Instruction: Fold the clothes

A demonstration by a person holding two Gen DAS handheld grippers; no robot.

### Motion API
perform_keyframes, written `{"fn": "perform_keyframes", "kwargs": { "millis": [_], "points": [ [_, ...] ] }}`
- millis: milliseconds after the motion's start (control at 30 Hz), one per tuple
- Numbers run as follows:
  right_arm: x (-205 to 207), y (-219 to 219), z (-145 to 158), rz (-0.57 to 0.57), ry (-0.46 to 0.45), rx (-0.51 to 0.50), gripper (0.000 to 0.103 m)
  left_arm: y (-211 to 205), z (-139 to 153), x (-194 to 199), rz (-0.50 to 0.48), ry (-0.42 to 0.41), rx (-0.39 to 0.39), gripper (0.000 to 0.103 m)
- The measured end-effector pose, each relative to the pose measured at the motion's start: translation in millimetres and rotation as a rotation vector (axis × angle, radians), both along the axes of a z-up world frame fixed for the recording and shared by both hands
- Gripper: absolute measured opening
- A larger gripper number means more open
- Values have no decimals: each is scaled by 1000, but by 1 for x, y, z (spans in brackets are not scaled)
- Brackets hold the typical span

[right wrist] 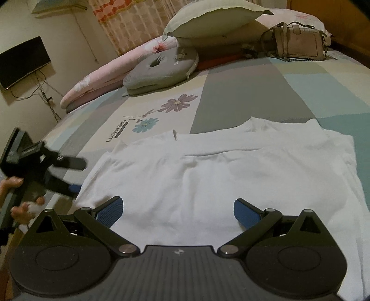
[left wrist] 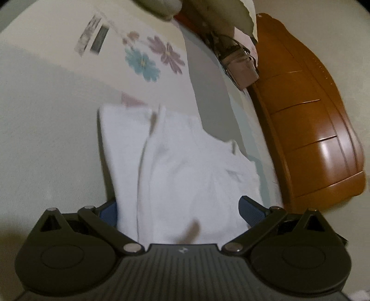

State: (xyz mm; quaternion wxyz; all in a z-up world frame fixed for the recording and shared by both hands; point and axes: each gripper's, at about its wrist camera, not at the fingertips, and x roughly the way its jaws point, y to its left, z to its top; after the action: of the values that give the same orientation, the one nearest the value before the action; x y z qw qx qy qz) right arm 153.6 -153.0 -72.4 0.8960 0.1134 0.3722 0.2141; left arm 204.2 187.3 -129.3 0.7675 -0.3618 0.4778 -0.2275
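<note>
1. I am looking at the white shirt (right wrist: 219,176) lying spread on the bedspread (right wrist: 242,97), its near hem just under my right gripper (right wrist: 178,211), whose blue pads are standing wide apart and holding nothing.
2. I am keeping my left gripper (left wrist: 178,208) at the shirt's side edge; its fingers are spread, with cloth lying between them, unpinched.
3. I am judging the risk: closing here could be catching only one layer, so the fold would be dragging crooked.
4. I am also minding the handbag (right wrist: 298,42) and pillow (right wrist: 212,20), well apart for now.
</note>
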Motion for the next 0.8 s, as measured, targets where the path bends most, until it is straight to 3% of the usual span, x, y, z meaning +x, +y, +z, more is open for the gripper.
{"fn": "perform_keyframes", "kwargs": {
  "millis": [133, 267, 567, 733, 800],
  "points": [
    [-1, -3, -2, -18, 11, 13, 103, -7, -4, 4, -94, 9, -10, 102],
    [-1, -1, 0, -20, 3, 16, 103, -9, -8, 33, -59, -1, -46, 101],
    [0, 0, 2, 5, -12, 39, 103, -8, -14, 17, -132, 8, -115, 100],
    [1, 0, 0, 12, 2, 47, 103, -17, -9, 37, -132, 13, -39, 93],
    [1, -3, 1, 4, -3, 55, 103, -17, -8, 33, -128, 5, 9, 78]
  ]
}}
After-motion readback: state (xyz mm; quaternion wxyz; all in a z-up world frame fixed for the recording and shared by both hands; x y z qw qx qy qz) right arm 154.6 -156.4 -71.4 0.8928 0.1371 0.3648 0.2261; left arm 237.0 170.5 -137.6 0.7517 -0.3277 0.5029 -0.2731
